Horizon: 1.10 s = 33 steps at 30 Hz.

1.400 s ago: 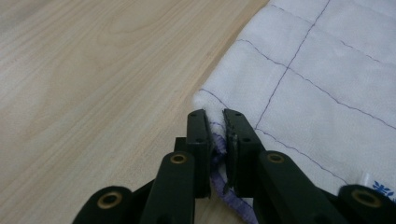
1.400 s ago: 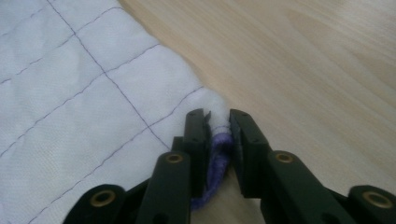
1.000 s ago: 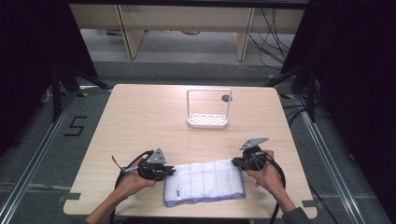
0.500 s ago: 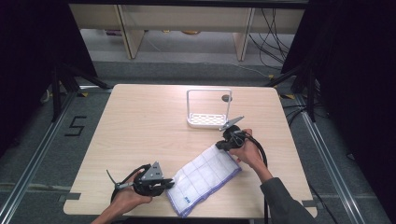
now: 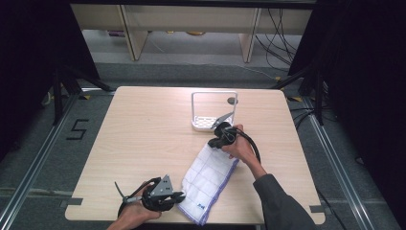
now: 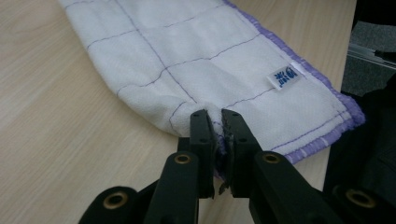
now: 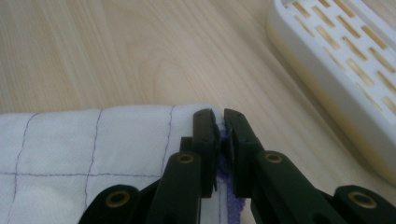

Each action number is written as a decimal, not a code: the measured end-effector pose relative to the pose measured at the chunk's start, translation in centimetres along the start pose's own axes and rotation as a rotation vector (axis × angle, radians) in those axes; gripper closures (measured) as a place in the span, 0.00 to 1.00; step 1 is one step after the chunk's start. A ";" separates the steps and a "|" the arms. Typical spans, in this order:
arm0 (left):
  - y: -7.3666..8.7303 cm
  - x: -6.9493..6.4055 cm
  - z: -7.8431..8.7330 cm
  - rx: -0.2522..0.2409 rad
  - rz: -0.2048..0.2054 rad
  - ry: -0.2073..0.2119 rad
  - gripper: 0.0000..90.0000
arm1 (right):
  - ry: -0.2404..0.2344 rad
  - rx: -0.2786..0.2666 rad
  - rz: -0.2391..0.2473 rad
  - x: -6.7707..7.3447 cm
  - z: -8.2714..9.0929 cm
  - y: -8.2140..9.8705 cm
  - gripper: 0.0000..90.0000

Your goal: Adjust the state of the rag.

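Observation:
A white cloth [image 5: 208, 175] with thin purple grid lines and a purple hem lies folded on the table, running diagonally from the front edge toward the rack. My left gripper [image 5: 178, 198] is shut on its near corner; the left gripper view has the jaws pinching the cloth [image 6: 201, 60] just below a small blue label [image 6: 285, 76]. My right gripper [image 5: 214, 142] is shut on the far corner, and in the right gripper view the jaws clamp the purple hem of the cloth [image 7: 93, 144].
A white rack [image 5: 214, 111] with a slotted base and an upright frame stands just beyond my right gripper; its base [image 7: 345, 70] lies close on the right in the right gripper view. The wooden table [image 5: 139, 134] has its front edge right by my left hand.
My right gripper carried its cloth corner away from the front edge toward the rack, while my left gripper drew back toward the front edge. The cloth swung from lying crosswise to lying diagonally.

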State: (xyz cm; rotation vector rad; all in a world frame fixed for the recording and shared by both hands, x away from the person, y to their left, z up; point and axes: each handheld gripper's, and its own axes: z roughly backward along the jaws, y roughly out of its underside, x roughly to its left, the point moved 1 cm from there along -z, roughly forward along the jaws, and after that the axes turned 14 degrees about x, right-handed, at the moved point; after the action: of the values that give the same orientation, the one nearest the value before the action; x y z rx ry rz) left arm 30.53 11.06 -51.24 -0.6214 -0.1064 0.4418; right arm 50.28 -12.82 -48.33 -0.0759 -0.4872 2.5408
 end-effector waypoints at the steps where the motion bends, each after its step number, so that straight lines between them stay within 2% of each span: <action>1: -0.1 -0.2 -0.1 -0.005 0.013 0.002 0.92 | -0.003 0.002 0.007 0.0 -0.1 -0.3 0.93; 3: -0.3 -0.6 -0.2 -0.011 0.002 -0.008 0.92 | -0.010 0.012 0.007 0.2 -0.3 -0.8 0.93; 6: -0.6 -1.1 -0.6 -0.020 -0.011 0.000 0.92 | -0.015 0.006 0.041 0.2 -0.7 -1.6 0.93; 7: -0.8 -1.3 -0.8 -0.012 -0.015 0.000 0.92 | -0.019 0.009 0.044 0.3 -0.8 -1.8 0.93; 9: -1.1 -1.6 -1.2 -0.026 -0.013 0.003 0.92 | -0.024 0.019 0.047 0.4 -1.2 -2.3 0.93; 11: -1.6 -1.9 -1.5 -0.023 -0.030 0.007 0.92 | -0.028 0.022 0.056 0.5 -1.5 -2.7 0.93; 13: -1.9 -2.3 -1.9 -0.041 -0.017 0.012 0.92 | -0.030 0.030 0.075 0.7 -1.8 -3.1 0.93; 15: -2.3 -2.7 -2.1 -0.038 -0.017 0.015 0.92 | -0.038 0.042 0.078 0.9 -2.1 -3.6 0.93; 16: -2.5 -2.7 -2.2 -0.027 -0.033 0.010 0.92 | -0.038 0.048 0.087 1.0 -2.2 -3.8 0.93; 19: -3.1 -3.2 -2.8 -0.057 -0.017 0.016 0.91 | -0.040 0.053 0.105 1.4 -2.4 -4.4 0.92; 20: -3.2 -3.3 -2.8 -0.041 -0.024 0.022 0.91 | -0.042 0.051 0.109 1.5 -2.5 -4.6 0.92; 21: -3.3 -3.4 -2.9 -0.048 -0.011 0.027 0.90 | -0.053 0.053 0.117 1.6 -2.6 -4.7 0.92; 22: -3.4 -3.4 -3.0 -0.051 -0.017 0.027 0.89 | -0.054 0.053 0.113 1.8 -2.6 -4.7 0.91; 23: -3.5 -3.5 -3.0 -0.061 0.008 0.045 0.86 | -0.055 0.051 0.111 1.8 -2.7 -4.8 0.89; 24: -3.5 -3.5 -2.9 -0.060 0.023 0.050 0.82 | -0.055 0.039 0.086 1.9 -2.6 -4.7 0.83; 25: -3.5 -3.5 -2.8 -0.084 0.037 0.060 0.78 | -0.054 0.021 0.069 1.8 -2.6 -4.7 0.80; 26: -3.5 -3.4 -2.5 -0.088 0.052 0.072 0.72 | -0.065 0.009 0.030 1.7 -2.4 -4.6 0.77; 27: -3.5 -3.4 -2.3 -0.100 0.088 0.079 0.66 | -0.058 -0.007 0.005 1.6 -2.2 -4.4 0.73; 28: -3.5 -3.3 -2.0 -0.106 0.098 0.080 0.59 | -0.054 -0.037 -0.017 1.5 -1.9 -4.3 0.68; 29: -3.5 -3.0 -1.5 -0.096 0.093 0.064 0.55 | -0.056 -0.046 -0.033 1.4 -1.5 -4.0 0.66; 30: -3.5 -2.6 -1.2 -0.106 0.083 0.058 0.54 | -0.059 -0.064 -0.043 1.4 -0.9 -3.7 0.64; 32: -3.6 -1.9 -0.6 -0.117 0.100 0.051 0.53 | -0.042 -0.081 -0.077 1.3 -0.2 -3.0 0.60; 33: -3.7 -1.5 -0.4 -0.114 0.107 0.041 0.52 | -0.025 -0.080 -0.111 1.1 0.4 -2.5 0.59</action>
State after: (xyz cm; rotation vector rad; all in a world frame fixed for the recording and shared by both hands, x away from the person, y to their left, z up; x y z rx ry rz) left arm 30.60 7.56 -49.34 -0.7506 -0.0603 0.5287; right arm 50.51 -10.38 -47.05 -0.0446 -0.5868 2.4161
